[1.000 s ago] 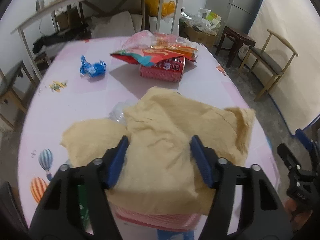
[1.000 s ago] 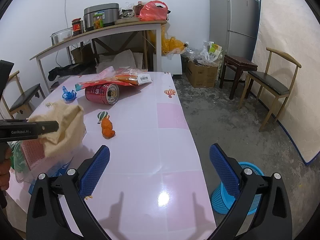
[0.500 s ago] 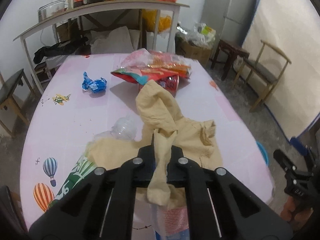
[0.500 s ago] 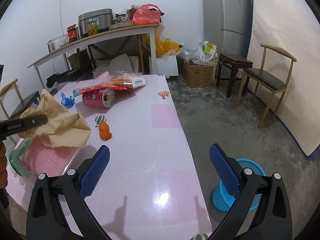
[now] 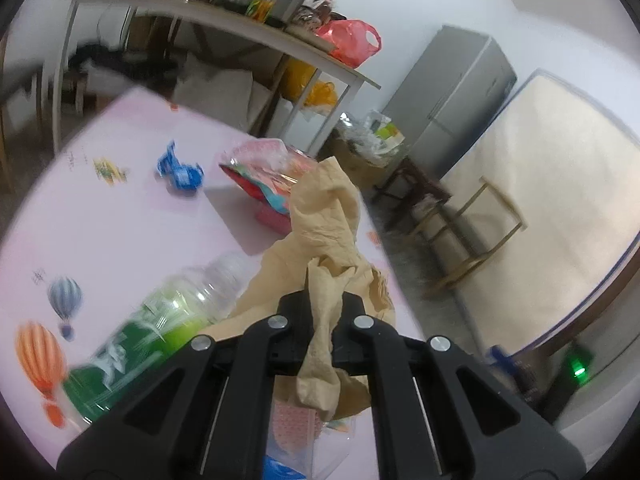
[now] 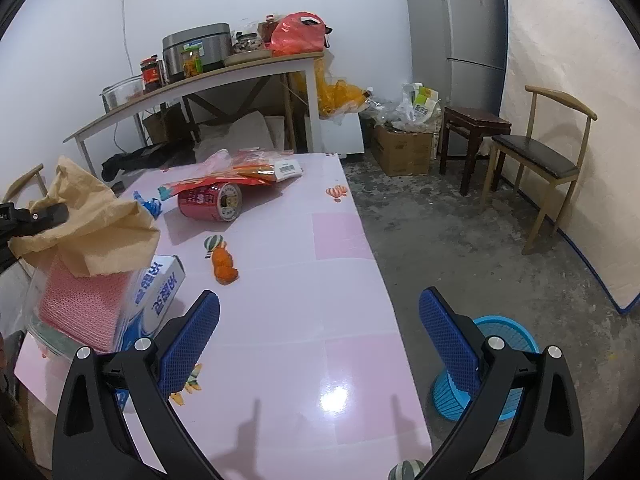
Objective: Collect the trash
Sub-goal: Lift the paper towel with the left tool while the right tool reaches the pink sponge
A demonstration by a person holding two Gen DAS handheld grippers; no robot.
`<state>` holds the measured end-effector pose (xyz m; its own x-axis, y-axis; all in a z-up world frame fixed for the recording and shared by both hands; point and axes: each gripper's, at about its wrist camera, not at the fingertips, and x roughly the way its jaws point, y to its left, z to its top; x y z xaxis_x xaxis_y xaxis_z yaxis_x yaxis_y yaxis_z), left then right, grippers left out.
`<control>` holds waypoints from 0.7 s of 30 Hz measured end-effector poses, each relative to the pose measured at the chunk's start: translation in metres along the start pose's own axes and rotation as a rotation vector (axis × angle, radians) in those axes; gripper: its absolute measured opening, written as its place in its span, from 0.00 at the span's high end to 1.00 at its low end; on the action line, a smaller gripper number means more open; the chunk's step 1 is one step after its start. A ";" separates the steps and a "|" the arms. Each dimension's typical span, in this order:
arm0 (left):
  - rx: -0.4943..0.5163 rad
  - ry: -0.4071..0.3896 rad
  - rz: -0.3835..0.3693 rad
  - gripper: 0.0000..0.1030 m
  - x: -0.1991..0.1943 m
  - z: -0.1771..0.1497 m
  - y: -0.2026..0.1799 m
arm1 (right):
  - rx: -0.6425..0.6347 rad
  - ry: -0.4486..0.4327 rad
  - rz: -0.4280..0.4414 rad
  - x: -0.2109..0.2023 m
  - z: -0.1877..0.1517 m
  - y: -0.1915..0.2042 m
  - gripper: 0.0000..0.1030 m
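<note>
While both claws hang over the pink worktop (image 6: 304,280), the parts read as follows:
Left claw (image 5: 325,300): jaws closed tight on a fold of the tan crumpled paper (image 5: 324,220), the pads hidden by it
Tan crumpled paper: pinched at its middle, one end standing up above the jaws and the other drooping below them; in the right wrist view (image 6: 92,220) it hangs over the pink mesh pack (image 6: 80,304) at the near left corner of the worktop
Right claw (image 6: 320,340): jaws wide apart, nothing between the blue pads, worktop showing below
Green-labelled bottle (image 5: 160,320): lying on its side just left of the held paper, blurred
Blue-and-white box (image 6: 160,292): beside the pink mesh pack, touching it
Red can (image 6: 210,202): on its side near the far end, with flat snack wrappers (image 6: 248,170) resting on top
Blue wrapper (image 5: 180,170): crumpled, left of the can
Orange scrap (image 6: 225,266): alone at mid-worktop
Blue basket (image 6: 496,364): on the floor at the right of the worktop
</note>
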<state>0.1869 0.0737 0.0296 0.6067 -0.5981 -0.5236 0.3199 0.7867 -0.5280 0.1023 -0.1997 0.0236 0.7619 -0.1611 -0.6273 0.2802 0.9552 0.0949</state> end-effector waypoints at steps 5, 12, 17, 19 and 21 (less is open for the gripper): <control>-0.122 -0.030 -0.097 0.96 -0.009 0.002 0.021 | -0.011 0.004 -0.001 -0.001 0.000 0.005 0.06; -0.179 -0.017 -0.075 0.96 -0.003 -0.002 0.038 | 0.045 0.104 0.190 0.017 0.008 0.017 0.06; -0.121 -0.040 0.007 0.96 -0.003 -0.010 0.033 | 0.091 0.293 0.440 0.061 0.014 0.045 0.11; -0.115 -0.042 0.011 0.96 -0.002 -0.012 0.032 | 0.088 0.360 0.514 0.075 0.011 0.061 0.18; -0.106 -0.043 0.023 0.96 0.001 -0.014 0.032 | 0.089 0.414 0.566 0.083 0.005 0.073 0.22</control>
<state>0.1873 0.0966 0.0028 0.6445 -0.5708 -0.5087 0.2276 0.7783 -0.5852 0.1885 -0.1440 -0.0176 0.5246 0.4791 -0.7038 -0.0335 0.8376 0.5452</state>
